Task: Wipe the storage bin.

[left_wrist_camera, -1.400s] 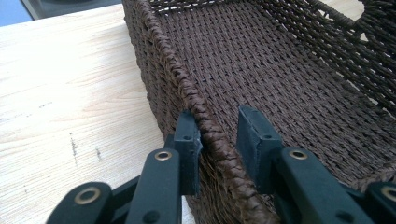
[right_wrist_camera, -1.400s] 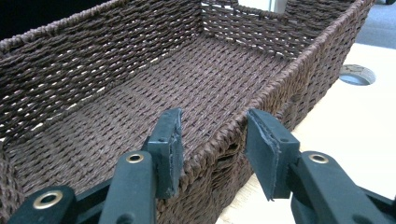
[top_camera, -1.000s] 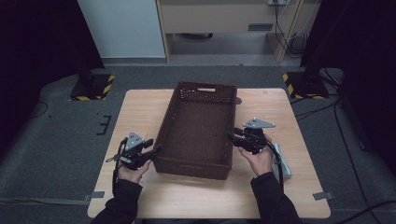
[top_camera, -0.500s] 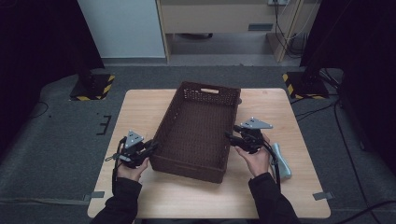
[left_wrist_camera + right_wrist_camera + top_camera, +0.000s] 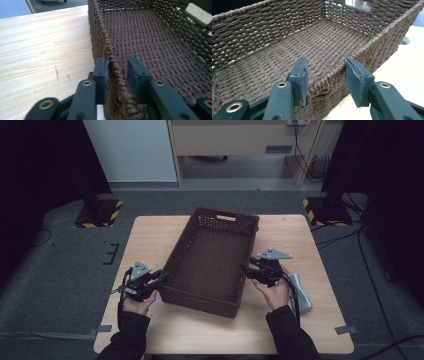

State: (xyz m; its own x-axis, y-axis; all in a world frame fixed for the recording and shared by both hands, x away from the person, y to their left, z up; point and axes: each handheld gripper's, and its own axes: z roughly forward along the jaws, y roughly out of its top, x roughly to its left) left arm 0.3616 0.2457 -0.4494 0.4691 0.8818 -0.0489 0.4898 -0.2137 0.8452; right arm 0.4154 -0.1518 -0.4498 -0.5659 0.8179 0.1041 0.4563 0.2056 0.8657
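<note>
the woven basket [image 5: 212, 260] lies mid-worktop, with the left tongs [image 5: 117, 72] and right tongs [image 5: 325, 75] open astride its two long rims, pads not clamped, seemingly placed to shift it two-handed.

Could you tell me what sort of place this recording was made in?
Probably a lab or recording studio rather than a home: a lone wooden table on grey carpet, black curtains at the sides, hazard-striped stand bases, and loose cables on the floor.
</note>
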